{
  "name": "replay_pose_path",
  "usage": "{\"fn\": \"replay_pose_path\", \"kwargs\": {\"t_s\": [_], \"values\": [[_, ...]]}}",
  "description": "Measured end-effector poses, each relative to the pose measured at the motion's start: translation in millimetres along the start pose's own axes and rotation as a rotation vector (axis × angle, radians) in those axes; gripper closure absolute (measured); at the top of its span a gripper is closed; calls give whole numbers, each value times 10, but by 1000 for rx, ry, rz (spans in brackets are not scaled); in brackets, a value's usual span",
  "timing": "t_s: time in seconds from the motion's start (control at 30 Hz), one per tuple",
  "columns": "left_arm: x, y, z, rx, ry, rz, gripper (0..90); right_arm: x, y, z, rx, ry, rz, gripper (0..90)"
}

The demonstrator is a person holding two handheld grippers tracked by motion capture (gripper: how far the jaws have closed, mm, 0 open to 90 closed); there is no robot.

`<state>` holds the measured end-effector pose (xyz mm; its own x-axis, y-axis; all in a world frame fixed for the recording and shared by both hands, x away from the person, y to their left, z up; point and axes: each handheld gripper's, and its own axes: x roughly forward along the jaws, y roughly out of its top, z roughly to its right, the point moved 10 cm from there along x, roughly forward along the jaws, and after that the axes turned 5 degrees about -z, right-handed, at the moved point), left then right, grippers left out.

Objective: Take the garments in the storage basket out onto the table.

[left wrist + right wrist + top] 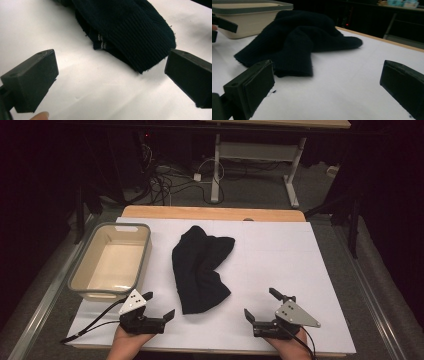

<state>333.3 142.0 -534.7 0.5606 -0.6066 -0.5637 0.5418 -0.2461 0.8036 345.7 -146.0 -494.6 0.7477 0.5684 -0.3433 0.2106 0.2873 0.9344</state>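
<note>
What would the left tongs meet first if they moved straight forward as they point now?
Probably the ribbed cuff end of the black socks, lying just ahead between the open left tongs; depth is uncertain.

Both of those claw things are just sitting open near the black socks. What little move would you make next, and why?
Probably ease the left gripper forward so its open jaws straddle the near cuff edge of the black socks, then close. In the left gripper view that ribbed edge lies just ahead between the jaws, untouched, and the empty basin sits on the left side. The right gripper is farther from the fabric.
</note>
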Motion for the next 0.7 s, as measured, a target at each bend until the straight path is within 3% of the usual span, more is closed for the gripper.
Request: {"fn": "replay_pose_path", "kwargs": {"t_s": [0.1,0.13,0.27,0.33,0.43,0.53,0.7], "values": [[-27,-38,-3,-15,-7,5,0,80,7,-82,5,31,-19,2],[-55,-45,-21,-46,-12,28,0,151,29,-165,3,54,-36,2],[-65,-54,-61,-64,-14,36,0,254,78,-281,-4,79,-53,3],[-60,-41,-66,-52,-6,44,0,388,108,-361,-23,100,-93,3],[-16,-38,-25,4,3,24,0,474,151,-406,-17,112,-98,6],[-2,11,28,31,0,30,0,607,219,-463,-8,121,-99,21],[42,98,98,51,-37,41,0,805,322,-623,-12,145,-103,96]]}}
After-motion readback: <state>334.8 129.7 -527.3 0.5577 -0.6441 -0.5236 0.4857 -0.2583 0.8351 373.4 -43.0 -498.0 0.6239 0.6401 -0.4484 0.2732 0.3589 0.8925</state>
